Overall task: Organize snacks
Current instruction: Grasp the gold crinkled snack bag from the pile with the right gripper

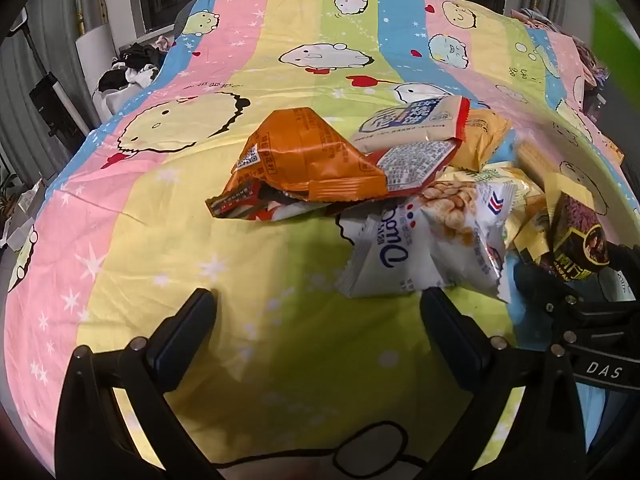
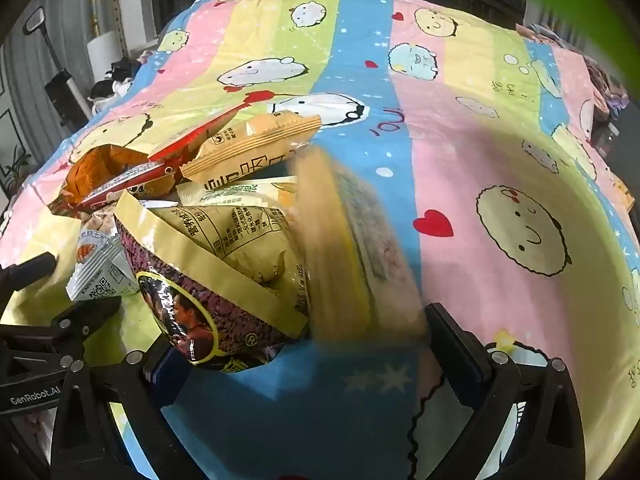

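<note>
- Left gripper (image 1: 318,304): jaws wide apart, nothing between them, hovering over the bed sheet (image 1: 160,240).
- Right gripper (image 2: 296,332): jaws wide apart, no grip; purple-gold packet (image 2: 208,304) and a blurred tan packet (image 2: 344,248) sit just ahead, between the fingers.
- Snack pile on the bed: orange packet (image 1: 308,160) on top, white packet (image 1: 424,248) nearest the left gripper, beige packet (image 1: 412,124) behind.
- Blurred green object (image 2: 568,8) at top right; can't identify.

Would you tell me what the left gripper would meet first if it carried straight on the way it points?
Probably the bedsheet: the open left gripper aims down at bare fabric, with the white snack packet just right of its line.
</note>
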Demonstrator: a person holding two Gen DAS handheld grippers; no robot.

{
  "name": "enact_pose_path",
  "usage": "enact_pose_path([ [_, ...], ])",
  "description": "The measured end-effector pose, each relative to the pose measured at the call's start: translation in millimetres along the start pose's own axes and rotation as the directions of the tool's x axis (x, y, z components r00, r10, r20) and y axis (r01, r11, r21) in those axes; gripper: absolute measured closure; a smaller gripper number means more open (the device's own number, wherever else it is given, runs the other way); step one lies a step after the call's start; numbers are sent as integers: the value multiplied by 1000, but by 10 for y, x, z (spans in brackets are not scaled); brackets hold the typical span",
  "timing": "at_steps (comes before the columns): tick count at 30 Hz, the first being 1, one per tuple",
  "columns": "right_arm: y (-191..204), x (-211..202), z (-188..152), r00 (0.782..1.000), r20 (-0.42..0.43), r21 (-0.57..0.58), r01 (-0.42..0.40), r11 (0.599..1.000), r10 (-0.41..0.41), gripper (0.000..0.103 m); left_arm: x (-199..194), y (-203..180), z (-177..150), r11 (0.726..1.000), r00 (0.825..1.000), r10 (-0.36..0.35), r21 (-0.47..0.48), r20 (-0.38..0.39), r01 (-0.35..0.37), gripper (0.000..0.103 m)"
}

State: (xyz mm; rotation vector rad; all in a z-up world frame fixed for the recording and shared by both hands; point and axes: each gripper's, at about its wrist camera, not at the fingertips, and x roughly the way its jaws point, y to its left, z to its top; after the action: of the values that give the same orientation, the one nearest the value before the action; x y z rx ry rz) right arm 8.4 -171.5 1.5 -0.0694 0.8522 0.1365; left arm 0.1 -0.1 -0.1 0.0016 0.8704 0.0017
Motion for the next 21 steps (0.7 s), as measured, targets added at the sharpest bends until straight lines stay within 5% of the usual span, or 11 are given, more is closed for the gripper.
enact_pose_path([
  [21,12,1,-3,1000,-3,1,-2,1000,2,0,-25,62,-17,1000,1000,-2,-8,4,2,0],
])
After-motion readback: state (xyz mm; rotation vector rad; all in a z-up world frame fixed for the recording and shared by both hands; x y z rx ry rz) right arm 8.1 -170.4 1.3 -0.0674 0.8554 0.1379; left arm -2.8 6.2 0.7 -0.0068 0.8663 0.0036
